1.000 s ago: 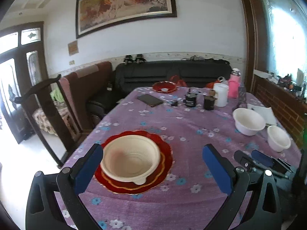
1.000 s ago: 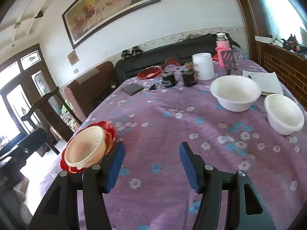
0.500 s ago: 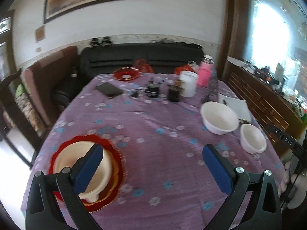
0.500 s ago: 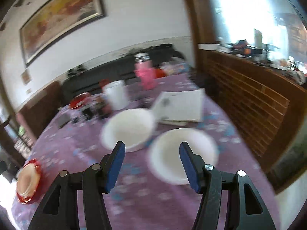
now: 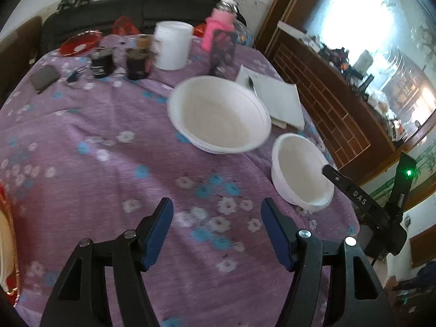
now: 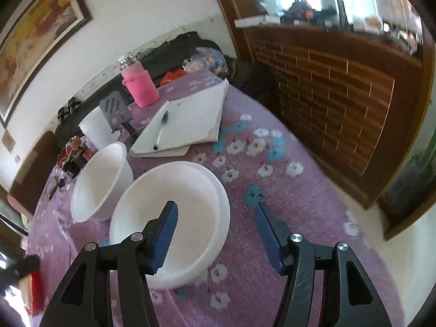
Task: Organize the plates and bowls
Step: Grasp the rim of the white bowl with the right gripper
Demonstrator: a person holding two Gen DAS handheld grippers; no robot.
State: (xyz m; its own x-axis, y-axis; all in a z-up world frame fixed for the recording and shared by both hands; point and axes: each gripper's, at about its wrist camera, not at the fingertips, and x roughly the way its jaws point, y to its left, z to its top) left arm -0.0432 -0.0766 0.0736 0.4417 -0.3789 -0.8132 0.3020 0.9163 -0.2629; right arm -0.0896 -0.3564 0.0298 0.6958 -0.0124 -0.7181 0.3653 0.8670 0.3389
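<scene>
Two white bowls stand on the purple flowered tablecloth. In the left wrist view the larger bowl (image 5: 220, 114) is mid-table and the smaller bowl (image 5: 299, 171) is to its right near the table edge. My left gripper (image 5: 216, 231) is open and empty above bare cloth. In the right wrist view my right gripper (image 6: 216, 234) is open, its left finger over the near bowl (image 6: 174, 218) and its right finger outside the rim. The second bowl (image 6: 100, 182) touches it on the left. A red plate with a cream bowl shows at the left edge (image 5: 4, 234).
A notebook with a pen (image 6: 185, 125), a pink bottle (image 6: 140, 87), a white tub (image 5: 173, 45), dark jars (image 5: 136, 60), a phone (image 5: 45, 77) and a small red plate (image 5: 80, 45) lie farther back. A wooden panel wall (image 6: 340, 95) runs along the table's right side.
Both grippers have swung right, away from the red plate toward the white bowls. The right gripper has come down close over the near bowl.
</scene>
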